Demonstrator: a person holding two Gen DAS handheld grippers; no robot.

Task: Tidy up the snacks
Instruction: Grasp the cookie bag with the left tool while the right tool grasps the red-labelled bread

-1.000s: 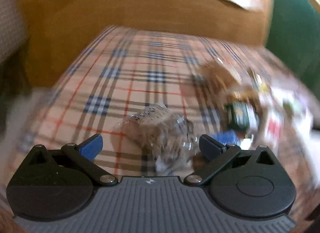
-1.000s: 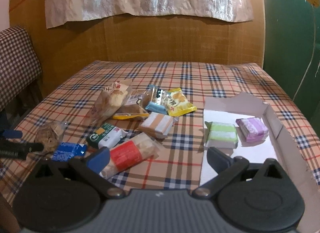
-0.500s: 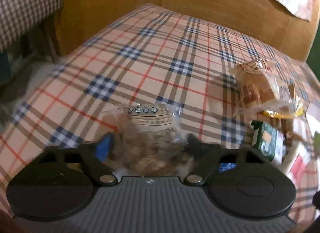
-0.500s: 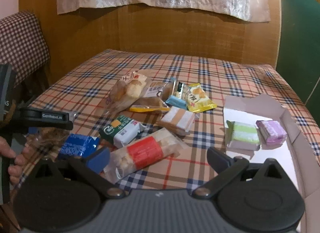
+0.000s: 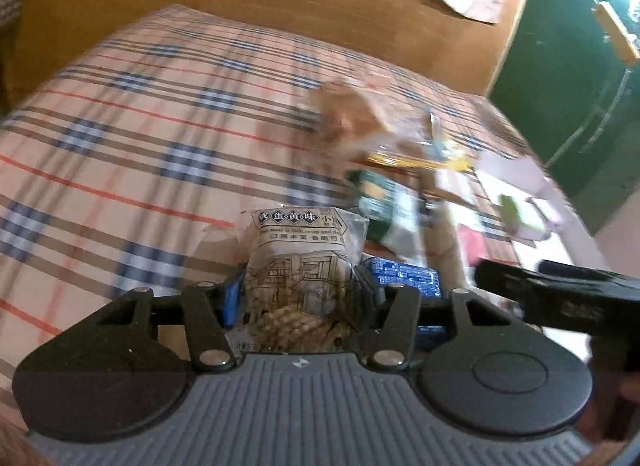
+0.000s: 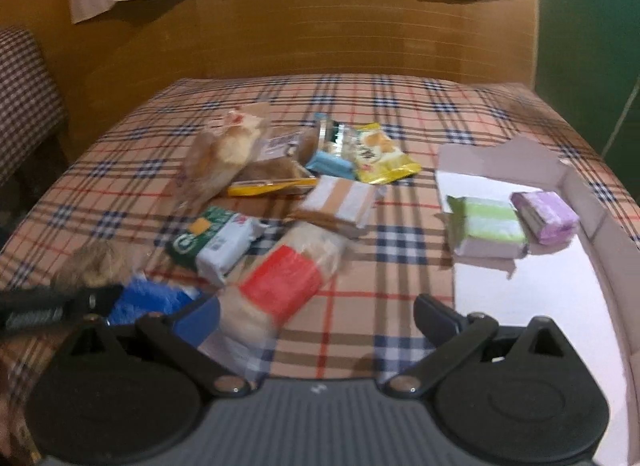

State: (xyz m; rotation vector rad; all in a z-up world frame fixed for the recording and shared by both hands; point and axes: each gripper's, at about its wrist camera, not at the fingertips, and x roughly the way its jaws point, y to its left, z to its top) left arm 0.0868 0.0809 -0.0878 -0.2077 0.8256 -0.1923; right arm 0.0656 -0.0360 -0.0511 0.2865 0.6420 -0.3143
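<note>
Left gripper (image 5: 298, 294) is closing on the clear packet (image 5: 304, 262), right gripper (image 6: 316, 314) spread empty; next, carry it to the box (image 6: 576, 201).

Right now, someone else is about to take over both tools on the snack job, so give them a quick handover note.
Left tool: closing on a clear packet of twisted crackers; pads at its sides.
Right tool: open and empty, above the red-banded packet.
White box, right side: green packet and purple packet inside.
Left to do: the pile on the plaid cloth, including the green-and-white packet, blue packet and yellow packet.
</note>
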